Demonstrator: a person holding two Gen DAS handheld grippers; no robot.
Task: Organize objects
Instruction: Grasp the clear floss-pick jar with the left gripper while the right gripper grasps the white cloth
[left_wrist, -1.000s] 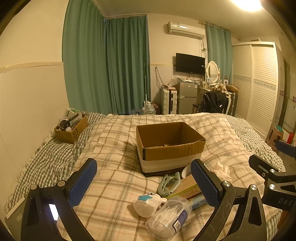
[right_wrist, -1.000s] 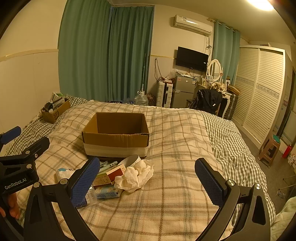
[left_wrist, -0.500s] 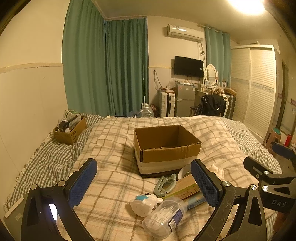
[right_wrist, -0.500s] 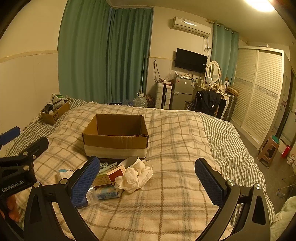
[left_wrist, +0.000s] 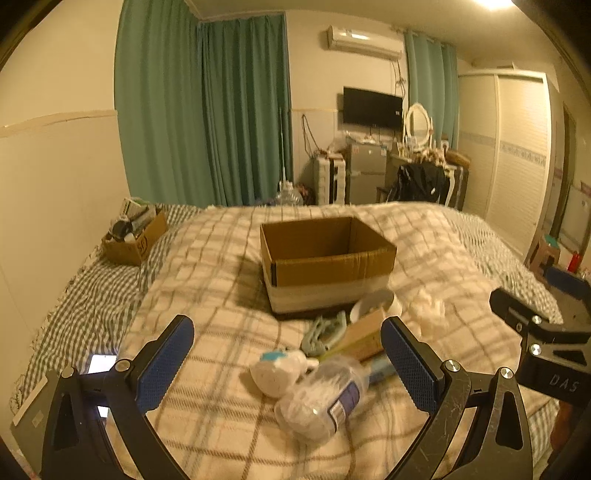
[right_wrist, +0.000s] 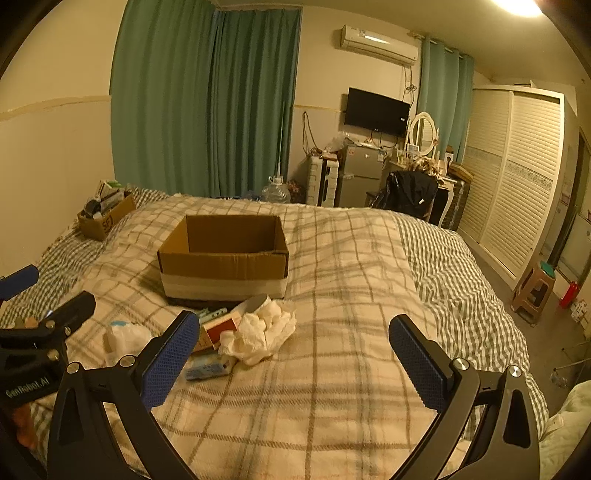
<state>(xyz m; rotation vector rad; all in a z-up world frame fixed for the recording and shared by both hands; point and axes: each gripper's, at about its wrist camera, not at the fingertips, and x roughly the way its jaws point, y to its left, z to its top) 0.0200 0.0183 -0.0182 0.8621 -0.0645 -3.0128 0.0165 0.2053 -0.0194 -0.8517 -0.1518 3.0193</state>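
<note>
An open cardboard box stands on the plaid bed. In front of it lies a pile: a clear cotton-swab jar, a white and teal bottle, a green clip, a flat carton, a crumpled white tissue and a small blue packet. My left gripper is open and empty, low over the jar and bottle. My right gripper is open and empty, just right of the tissue.
A small cardboard box of clutter sits at the bed's far left by the wall. A phone lies at the left edge. A wardrobe, stool and dresser stand to the right, beyond the bed.
Both grippers have dropped and pulled back slightly. The box sits higher and farther off in both views. Nothing on the bed has moved.
</note>
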